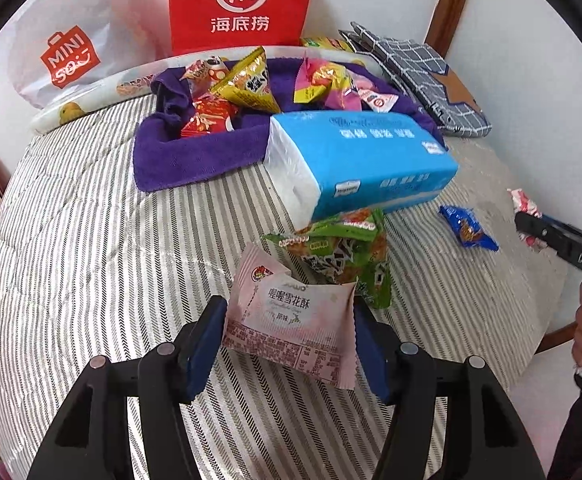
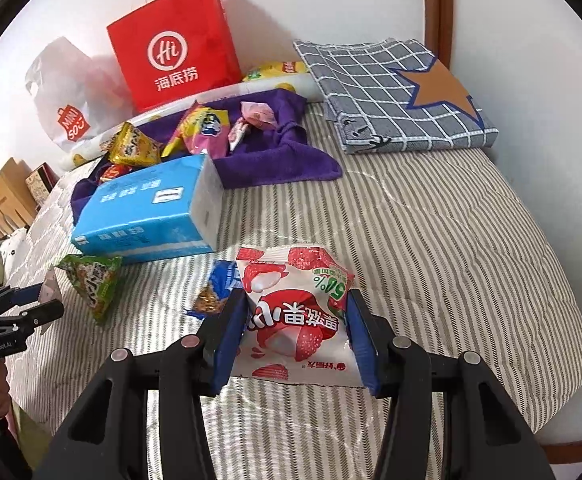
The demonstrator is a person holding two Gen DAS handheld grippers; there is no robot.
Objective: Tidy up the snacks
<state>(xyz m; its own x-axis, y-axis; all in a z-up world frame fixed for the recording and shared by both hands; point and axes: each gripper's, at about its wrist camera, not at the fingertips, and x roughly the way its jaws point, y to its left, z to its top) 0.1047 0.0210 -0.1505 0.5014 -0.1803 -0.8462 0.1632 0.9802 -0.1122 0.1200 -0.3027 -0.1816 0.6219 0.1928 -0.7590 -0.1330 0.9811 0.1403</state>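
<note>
Bright, even light; soft shadows; fisheye-warped, dark-cornered edges.

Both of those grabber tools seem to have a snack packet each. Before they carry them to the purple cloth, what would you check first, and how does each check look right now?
1. Left gripper clamped on the pink packet: ok.
2. Right gripper clamped on the lychee packet: ok.
3. Pink packet clear of the green packet behind it: cannot tell.
4. Room among the snacks on the purple cloth: ok, bare cloth at its front.
5. Blue tissue pack out of the way: not ok, it lies between the grippers and the cloth.
</note>
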